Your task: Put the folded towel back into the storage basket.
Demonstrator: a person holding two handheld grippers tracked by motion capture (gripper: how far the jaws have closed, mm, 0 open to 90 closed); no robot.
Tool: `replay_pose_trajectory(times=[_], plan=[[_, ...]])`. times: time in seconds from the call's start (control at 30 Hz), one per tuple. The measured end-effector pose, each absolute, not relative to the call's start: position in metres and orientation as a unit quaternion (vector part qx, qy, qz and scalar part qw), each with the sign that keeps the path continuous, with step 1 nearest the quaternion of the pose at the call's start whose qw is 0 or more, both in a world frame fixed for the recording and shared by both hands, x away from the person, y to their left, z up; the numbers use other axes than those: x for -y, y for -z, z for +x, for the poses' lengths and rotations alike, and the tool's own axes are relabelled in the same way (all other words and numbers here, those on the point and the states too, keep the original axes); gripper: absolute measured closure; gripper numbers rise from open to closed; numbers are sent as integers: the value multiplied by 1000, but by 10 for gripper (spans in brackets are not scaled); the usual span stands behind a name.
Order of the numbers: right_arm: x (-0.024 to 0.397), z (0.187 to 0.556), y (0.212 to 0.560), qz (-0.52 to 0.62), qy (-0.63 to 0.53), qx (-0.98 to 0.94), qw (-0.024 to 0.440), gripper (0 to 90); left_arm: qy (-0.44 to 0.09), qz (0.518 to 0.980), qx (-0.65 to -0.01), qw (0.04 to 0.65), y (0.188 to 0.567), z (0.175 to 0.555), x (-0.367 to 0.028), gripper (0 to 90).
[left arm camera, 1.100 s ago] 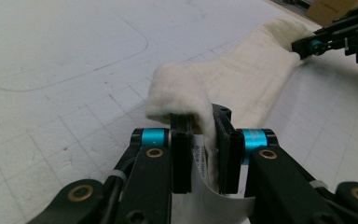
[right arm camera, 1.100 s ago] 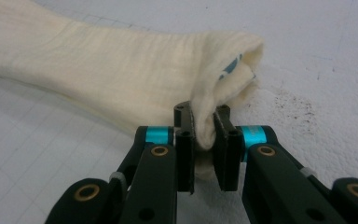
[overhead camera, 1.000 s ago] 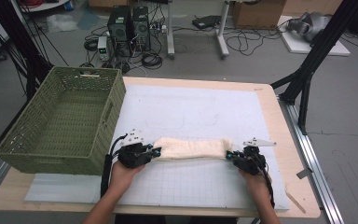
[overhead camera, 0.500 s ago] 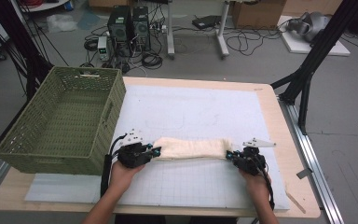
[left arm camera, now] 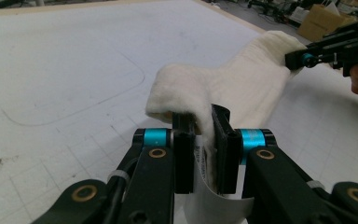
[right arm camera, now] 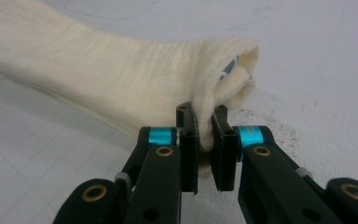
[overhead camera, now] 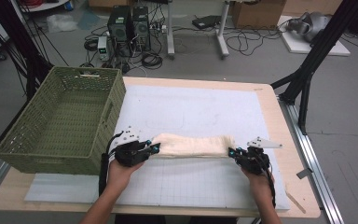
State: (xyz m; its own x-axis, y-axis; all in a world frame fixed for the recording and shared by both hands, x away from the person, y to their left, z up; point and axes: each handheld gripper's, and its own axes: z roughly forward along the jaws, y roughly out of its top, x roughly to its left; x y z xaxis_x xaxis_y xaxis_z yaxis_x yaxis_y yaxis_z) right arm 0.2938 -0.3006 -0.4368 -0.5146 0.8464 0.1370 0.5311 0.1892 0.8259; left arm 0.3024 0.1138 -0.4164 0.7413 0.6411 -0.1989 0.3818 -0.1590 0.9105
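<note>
High view: my left gripper [overhead camera: 153,149] and right gripper [overhead camera: 233,152] sit low in the frame, lower center-left and lower center-right, each pinching one end of the cream towel [overhead camera: 193,145]. Towel is folded into a long strip and lies between them, long axis running left-right across the white mat [overhead camera: 205,107], roughly level with both tools. Left gripper view: jaws pressed together on the towel [left arm camera: 242,84] end, with a white tag hanging below; strip runs off to upper right. Right gripper view: jaws clamp the bunched end, towel [right arm camera: 98,84] runs to upper left. Farther off, green basket [overhead camera: 60,116] sits at mid-left, nearer my left hand. My guess: any carry goes left.
</note>
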Motion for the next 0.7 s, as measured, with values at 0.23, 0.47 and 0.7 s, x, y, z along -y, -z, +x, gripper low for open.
replay_pose_trajectory(times=[0.23, 0.47, 0.7], plan=[[305, 286, 424, 408, -473, -750, 215, 834, -130, 747, -323, 566, 406, 297, -117, 808], [312, 280, 409, 373, -510, -737, 240, 835, -144, 735, -280, 600, 393, 289, -122, 808], [312, 279, 397, 353, -529, -734, 239, 836, -152, 727, -270, 613, 379, 283, -128, 809]])
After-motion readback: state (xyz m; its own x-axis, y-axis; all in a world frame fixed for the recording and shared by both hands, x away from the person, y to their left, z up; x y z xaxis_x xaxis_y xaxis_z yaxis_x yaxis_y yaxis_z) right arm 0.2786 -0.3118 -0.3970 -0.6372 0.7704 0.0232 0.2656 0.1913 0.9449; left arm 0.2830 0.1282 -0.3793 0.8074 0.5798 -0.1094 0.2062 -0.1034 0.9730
